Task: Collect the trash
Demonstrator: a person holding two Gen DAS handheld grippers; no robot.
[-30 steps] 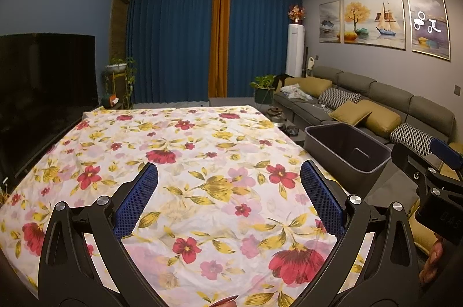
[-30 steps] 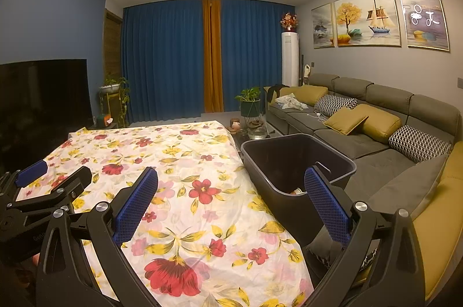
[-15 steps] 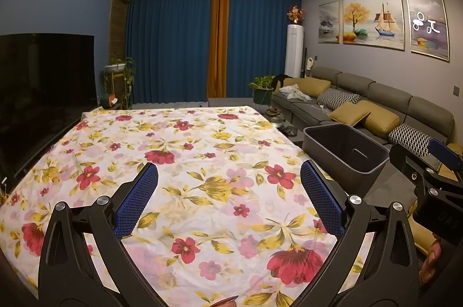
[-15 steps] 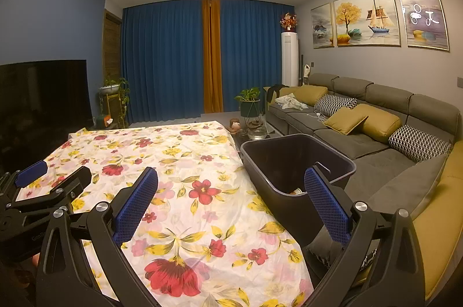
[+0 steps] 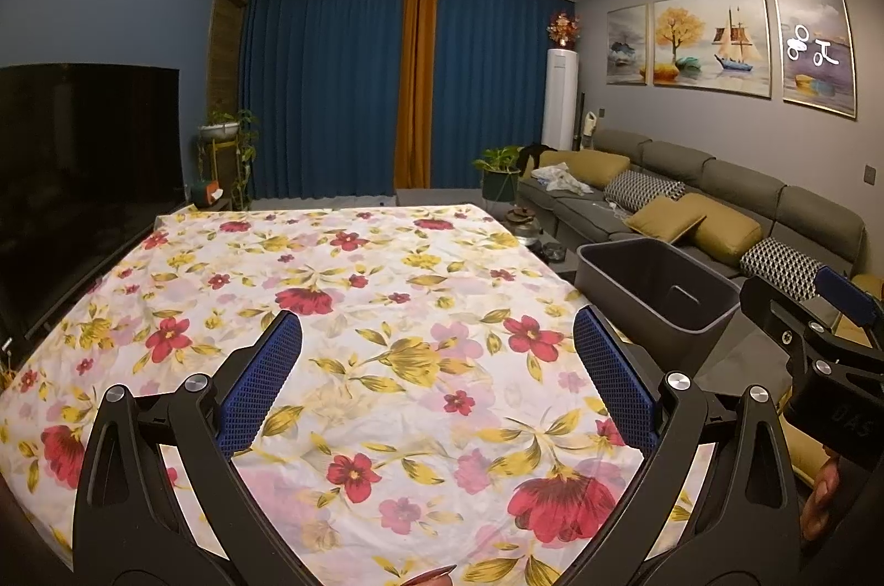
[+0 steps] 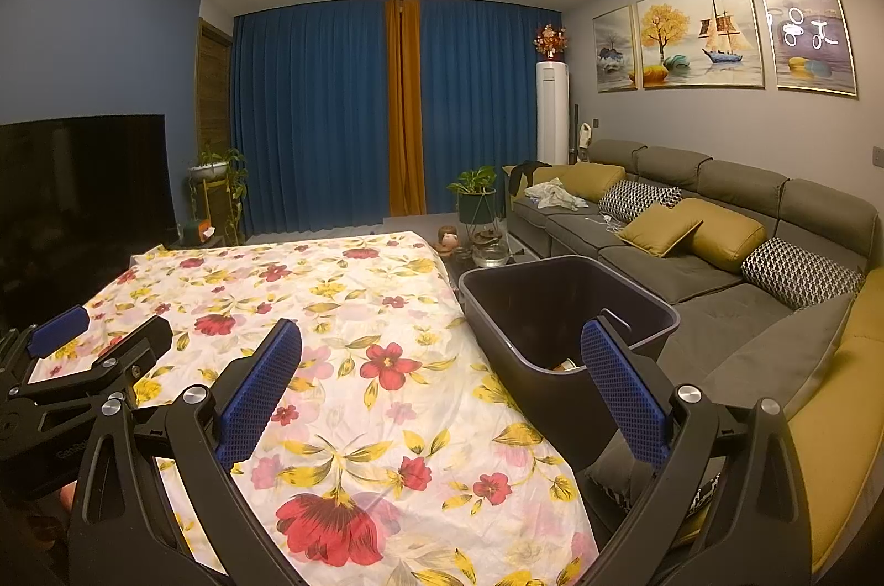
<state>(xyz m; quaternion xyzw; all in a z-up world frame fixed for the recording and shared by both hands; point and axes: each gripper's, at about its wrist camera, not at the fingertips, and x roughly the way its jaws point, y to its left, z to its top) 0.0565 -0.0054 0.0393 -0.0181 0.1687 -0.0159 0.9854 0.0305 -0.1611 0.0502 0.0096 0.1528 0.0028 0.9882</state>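
A dark grey bin (image 6: 563,310) stands off the right edge of the table with the floral cloth (image 6: 331,326); a bit of light trash (image 6: 566,365) shows at its bottom. In the left wrist view the same bin (image 5: 657,288) sits at the right. My left gripper (image 5: 436,354) hovers open over the cloth, nothing between its blue pads. My right gripper (image 6: 439,359) is open too, held over the table's right edge with its right finger in front of the bin. No loose trash shows on the cloth.
A grey sofa (image 6: 718,243) with yellow and patterned cushions runs along the right wall behind the bin. A dark television (image 5: 83,155) stands at the left. Potted plants (image 6: 478,194), a kettle (image 6: 489,249) and blue curtains fill the far end.
Hardly anything has moved. Both grippers stay open in nearly the same place, and the left wrist view has shifted only slightly.
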